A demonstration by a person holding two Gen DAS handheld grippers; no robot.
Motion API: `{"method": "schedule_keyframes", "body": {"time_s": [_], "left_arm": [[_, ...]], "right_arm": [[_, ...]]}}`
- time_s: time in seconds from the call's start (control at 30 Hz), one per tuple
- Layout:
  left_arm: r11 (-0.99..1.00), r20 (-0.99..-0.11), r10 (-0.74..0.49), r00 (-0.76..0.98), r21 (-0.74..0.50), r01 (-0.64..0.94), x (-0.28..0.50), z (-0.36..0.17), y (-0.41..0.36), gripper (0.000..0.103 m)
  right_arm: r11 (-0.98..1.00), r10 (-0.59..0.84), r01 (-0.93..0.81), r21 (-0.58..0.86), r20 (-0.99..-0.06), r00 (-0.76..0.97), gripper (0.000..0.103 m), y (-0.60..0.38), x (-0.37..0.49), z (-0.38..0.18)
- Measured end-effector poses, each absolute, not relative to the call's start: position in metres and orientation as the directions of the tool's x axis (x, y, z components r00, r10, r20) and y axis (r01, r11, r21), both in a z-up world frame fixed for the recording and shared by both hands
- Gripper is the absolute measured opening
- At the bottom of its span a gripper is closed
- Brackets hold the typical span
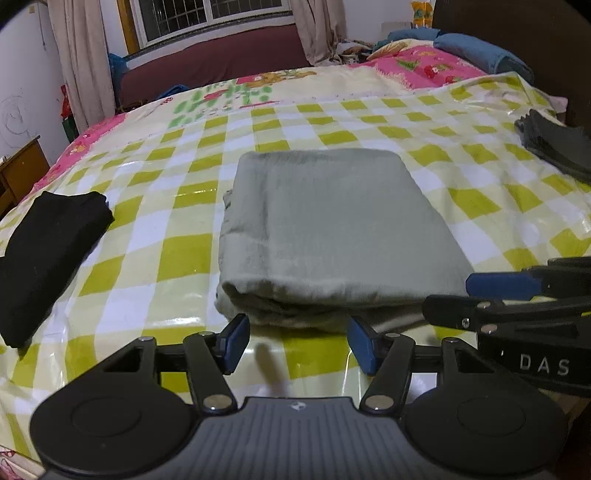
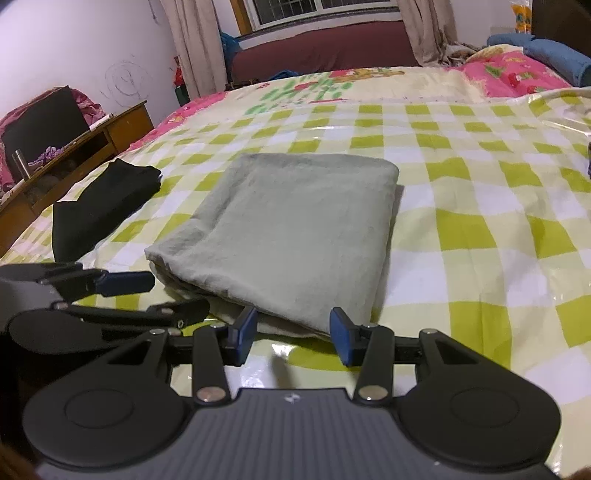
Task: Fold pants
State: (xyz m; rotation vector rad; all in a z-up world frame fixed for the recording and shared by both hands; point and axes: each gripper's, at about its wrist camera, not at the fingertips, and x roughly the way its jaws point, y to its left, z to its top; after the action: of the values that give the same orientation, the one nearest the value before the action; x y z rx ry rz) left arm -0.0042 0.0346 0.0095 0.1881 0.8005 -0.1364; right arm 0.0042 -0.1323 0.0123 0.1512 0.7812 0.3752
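Two grippers hovered side by side at the near edge of a bed [image 1: 332,122] covered with a glossy yellow-green and white checked sheet. We saw the grey-green pants [image 1: 332,225] lying folded into a thick rectangle in the middle of that sheet, with the layered fold edge facing the cameras.

In the left wrist view, the left gripper [image 1: 297,341] sat just short of the pants' near edge, its blue-padded fingers [image 1: 236,341] spread apart and holding nothing. The right gripper [image 1: 480,295] entered from the right side, close beside the pants' near right corner; its fingers also stood apart with nothing between them. This view alone showed a dark folded item [image 1: 554,147] at the far right of the bed.

In the right wrist view, the right gripper [image 2: 293,341] was likewise spread wide just before the pants [image 2: 288,229], empty. The left gripper [image 2: 147,295] reached in from the left, near the pants' near left corner. Only this view showed a wooden desk [image 2: 92,140] beside the bed.

Both views showed a black folded garment [image 1: 48,251] lying on the sheet to the left, well apart from the pants, and a window [image 1: 214,18] with curtains beyond.
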Motion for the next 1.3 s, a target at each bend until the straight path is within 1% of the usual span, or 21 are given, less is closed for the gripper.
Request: {"method": "schedule_keyframes", "body": {"time_s": [0.1, 0.43, 0.77, 1.3], "left_arm": [[0.973, -0.718, -0.036, 0.695, 0.132, 0.187, -0.0058, 0.0083, 0.0329, 0.072], [0.974, -0.724, -0.034, 0.689, 0.130, 0.185, -0.0056, 0.0045, 0.0334, 0.073], [0.976, -0.732, -0.029, 0.681, 0.126, 0.177, -0.0036, 0.0023, 0.0352, 0.077], [0.976, -0.732, -0.022, 0.681, 0.132, 0.174, -0.0035, 0.0017, 0.0360, 0.079]], "right_arm": [[0.924, 0.381, -0.276, 0.264, -0.663, 0.644, 0.045, -0.1313, 0.0036, 0.0101], [0.924, 0.383, -0.273, 0.268, -0.672, 0.634, 0.045, -0.1313, 0.0040, 0.0073], [0.924, 0.382, -0.272, 0.269, -0.678, 0.628, 0.045, -0.1308, 0.0049, 0.0051], [0.924, 0.381, -0.272, 0.268, -0.680, 0.626, 0.045, -0.1310, 0.0049, 0.0040]]}}
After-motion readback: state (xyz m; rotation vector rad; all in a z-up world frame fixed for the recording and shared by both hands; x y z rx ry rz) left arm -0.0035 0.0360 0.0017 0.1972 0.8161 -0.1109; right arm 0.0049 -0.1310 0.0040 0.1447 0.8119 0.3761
